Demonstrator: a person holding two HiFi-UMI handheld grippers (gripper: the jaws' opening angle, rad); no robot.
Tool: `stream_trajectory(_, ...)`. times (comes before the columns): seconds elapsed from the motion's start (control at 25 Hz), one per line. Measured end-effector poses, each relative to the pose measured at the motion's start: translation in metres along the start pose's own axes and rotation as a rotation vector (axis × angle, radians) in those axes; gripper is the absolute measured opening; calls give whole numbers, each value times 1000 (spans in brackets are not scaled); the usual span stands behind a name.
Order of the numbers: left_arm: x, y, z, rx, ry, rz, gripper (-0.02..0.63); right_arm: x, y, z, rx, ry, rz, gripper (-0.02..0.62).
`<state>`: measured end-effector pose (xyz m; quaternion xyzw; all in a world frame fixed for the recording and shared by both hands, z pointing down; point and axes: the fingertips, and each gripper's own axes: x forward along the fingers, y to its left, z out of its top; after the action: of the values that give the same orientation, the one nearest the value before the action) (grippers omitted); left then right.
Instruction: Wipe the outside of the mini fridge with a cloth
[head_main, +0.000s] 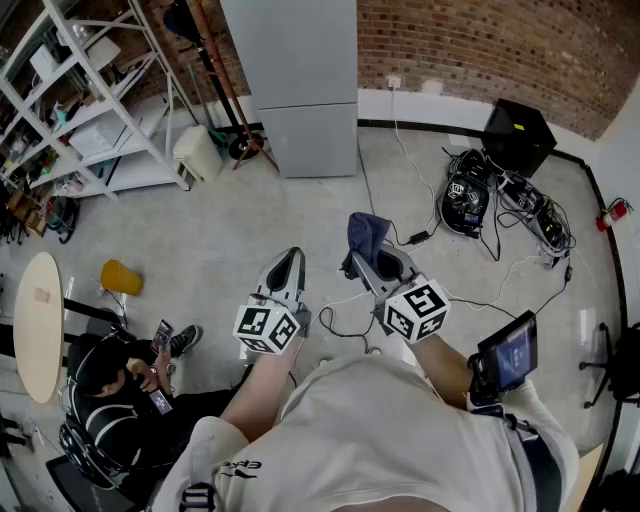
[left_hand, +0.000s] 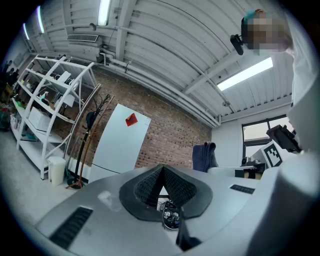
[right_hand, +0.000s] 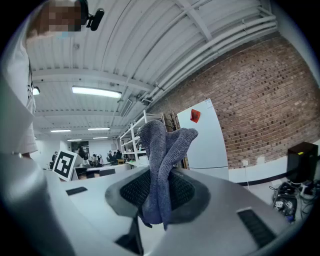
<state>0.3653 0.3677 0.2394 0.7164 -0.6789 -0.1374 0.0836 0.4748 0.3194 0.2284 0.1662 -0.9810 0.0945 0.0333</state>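
Pale-shirted torso (head_main: 400, 450) of the gripper holder across bottom of head view, both forearms out front. On the left, left gripper (head_main: 290, 258) (left_hand: 161, 168) pointing ahead over concrete floor (head_main: 250, 215), jaws pressed together at the tips, nothing between them. Just beside it, right gripper (head_main: 374, 262) (right_hand: 159, 186) clamped on blue-grey cloth (head_main: 365, 232) (right_hand: 163, 150), cloth bunched, sticking up past the pads, short tail hanging below. Ahead, mini fridge (head_main: 300, 80) (left_hand: 120, 145) (right_hand: 207, 137), pale, two doors, upright against brick wall (head_main: 480, 40), well apart from both grippers and from cloth; small red tag (left_hand: 130, 119) (right_hand: 195, 116) near top of its front. White shelving rack (head_main: 90, 110) left of fridge, white jug (head_main: 197, 152) at its foot. Black box (head_main: 520, 135) and tangle of cables (head_main: 500, 200) on floor to the right. Seated person (head_main: 120, 400) lower left, beside round table (head_main: 38, 325). Small screen (head_main: 508, 352) strapped at holder's right wrist.
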Motion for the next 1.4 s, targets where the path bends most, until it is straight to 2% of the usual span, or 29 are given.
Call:
stream_trajectory(0.52,8,-7,-8,-17,6,49,5,-3,-19,-5,48,13,35,86)
stream_trajectory(1.04,12,-8,-11,-7,-2,164,3,15,-35,-6,92,24,152,86)
stream_trajectory(1.2,13,10,-3,-2,-14,188,5,36,-31,0,76,20,183,86)
stream_trajectory(1.4,24,47,19,2,-46,169,5,78,-32,10,48,15,171,86)
